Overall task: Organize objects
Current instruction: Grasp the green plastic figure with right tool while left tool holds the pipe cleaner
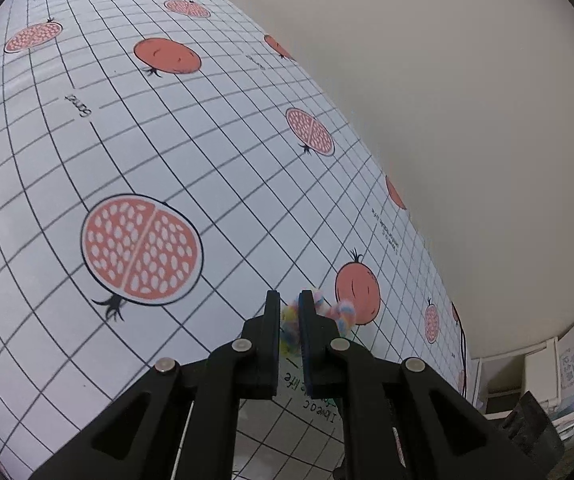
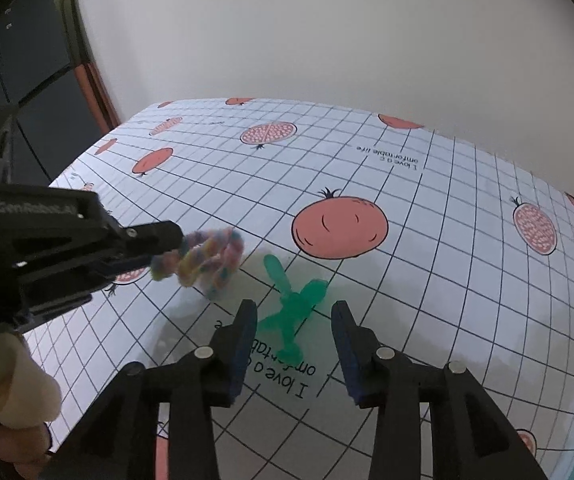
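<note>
My left gripper (image 1: 289, 300) is shut on a fuzzy pastel rainbow twist toy (image 1: 341, 314) and holds it above the table. The right wrist view shows the left gripper (image 2: 175, 248) coming in from the left with the toy (image 2: 207, 260) sticking out of its tips, blurred. A green translucent plastic figure (image 2: 293, 308) lies on the table. My right gripper (image 2: 293, 312) is open above it, with one finger on each side, not touching it.
The table has a white grid cloth (image 2: 427, 240) printed with pomegranates. A plain wall stands behind it. White shelving with boxes (image 1: 539, 372) is at the right of the left wrist view. A dark cabinet (image 2: 27, 80) stands left of the table.
</note>
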Motion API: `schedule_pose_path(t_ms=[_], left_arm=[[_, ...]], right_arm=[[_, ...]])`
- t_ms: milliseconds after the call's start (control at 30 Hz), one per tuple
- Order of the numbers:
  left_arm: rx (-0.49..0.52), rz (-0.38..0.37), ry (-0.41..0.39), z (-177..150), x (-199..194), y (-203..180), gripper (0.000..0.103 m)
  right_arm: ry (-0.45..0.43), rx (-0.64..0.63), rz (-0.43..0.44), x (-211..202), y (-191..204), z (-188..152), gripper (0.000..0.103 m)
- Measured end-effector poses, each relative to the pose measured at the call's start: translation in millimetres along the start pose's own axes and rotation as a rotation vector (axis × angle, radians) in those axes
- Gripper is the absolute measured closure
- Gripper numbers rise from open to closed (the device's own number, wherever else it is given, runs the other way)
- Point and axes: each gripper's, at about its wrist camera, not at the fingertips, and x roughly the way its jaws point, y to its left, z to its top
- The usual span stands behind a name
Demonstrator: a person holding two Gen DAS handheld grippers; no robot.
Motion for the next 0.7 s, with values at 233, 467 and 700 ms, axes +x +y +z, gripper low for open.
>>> schedule_pose_path(t_ms=[233,467,700], left_arm=[[-0.007,-0.016,-0.008,2,-3,3,0.095],[-0.010,-0.051,0.000,3,-4,2,0.095],[-0.007,-0.077,0.020,1,0,-3,0.081]], right_arm=[[-0.004,0.031,0.018,2,-1,0,0.061],[0.004,0.026,0.041,6,5,-2,0.061],[0.006,0.014,0.017,7,9,-4,0.062]])
